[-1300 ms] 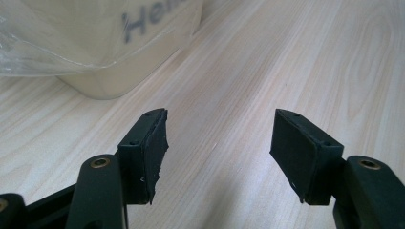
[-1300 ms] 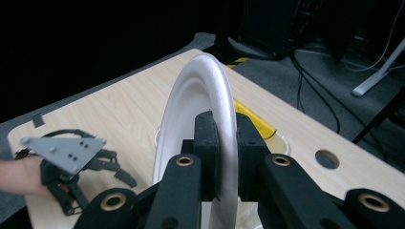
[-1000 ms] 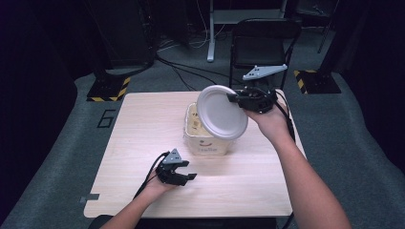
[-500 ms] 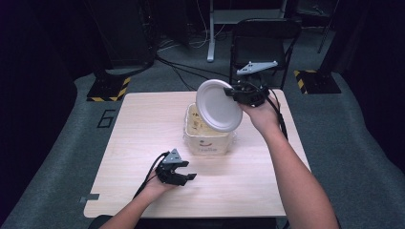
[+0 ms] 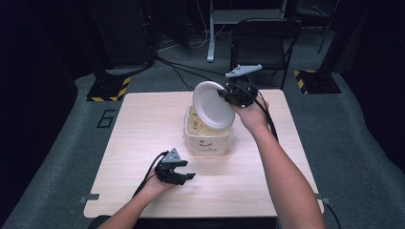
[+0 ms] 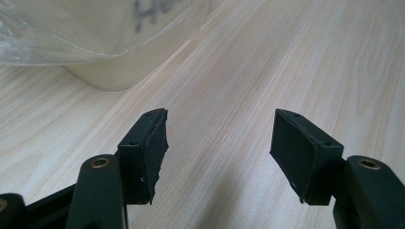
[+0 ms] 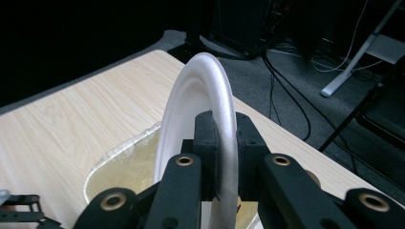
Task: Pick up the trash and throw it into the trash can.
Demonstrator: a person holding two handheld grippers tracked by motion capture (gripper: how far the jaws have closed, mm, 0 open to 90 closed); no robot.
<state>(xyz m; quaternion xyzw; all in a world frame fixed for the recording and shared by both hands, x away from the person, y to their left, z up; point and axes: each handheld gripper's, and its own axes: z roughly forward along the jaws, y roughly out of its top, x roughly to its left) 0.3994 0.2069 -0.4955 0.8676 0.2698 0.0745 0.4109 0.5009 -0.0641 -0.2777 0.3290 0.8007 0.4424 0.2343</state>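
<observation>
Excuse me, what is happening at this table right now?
A person works with two tools. The right hand-held gripper is shut on the rim of a white plate, tilted above a lined bin mid-table. The left hand-held gripper rests open on the table, holding nothing.

White plate point(image 5: 212, 105) tilted above lined bin point(image 5: 208, 138)

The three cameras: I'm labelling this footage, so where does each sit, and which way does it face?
High view: above the person's side, looking forward and down on the pale wooden table; both forearms show.
Left gripper view: on the left gripper, low over the table, jaws apart.
Right gripper view: on the right gripper, jaws pinching the white round foam plate.
Shared: the cream plastic-lined bin appears in all three.
</observation>
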